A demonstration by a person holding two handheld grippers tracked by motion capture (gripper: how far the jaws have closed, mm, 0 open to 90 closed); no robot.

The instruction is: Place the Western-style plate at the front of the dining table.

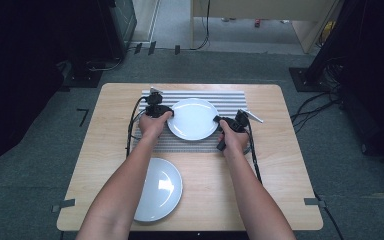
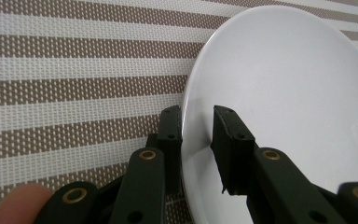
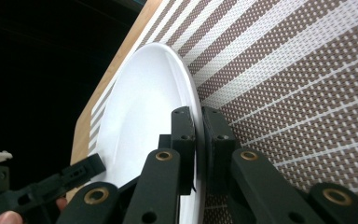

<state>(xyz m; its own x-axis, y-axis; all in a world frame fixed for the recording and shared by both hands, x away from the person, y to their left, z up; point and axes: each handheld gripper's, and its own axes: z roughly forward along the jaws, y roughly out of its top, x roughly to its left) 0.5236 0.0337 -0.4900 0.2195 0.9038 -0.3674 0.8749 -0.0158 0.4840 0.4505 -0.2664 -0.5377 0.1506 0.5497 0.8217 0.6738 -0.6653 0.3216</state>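
Left of centre frame, high view: left gripper [image 1: 166, 112] at the left rim of a white plate [image 1: 193, 118], plate on a striped placemat [image 1: 232, 98] in the upper middle of the wooden table [image 1: 275, 170]. Left gripper view: jaws apart, straddling the plate's rim [image 2: 279, 93], one jaw under against the mat [image 2: 74, 84], the other over the plate and clear of its surface; a fingertip [image 2: 14, 205] at lower left. Lower left of the table: second white plate [image 1: 159, 189], well apart from the mat. Right of centre: right gripper [image 1: 219, 120] at the first plate's right rim. Right gripper view: jaws clamped on the rim [image 3: 144, 112], left gripper [image 3: 42, 186] at lower left.
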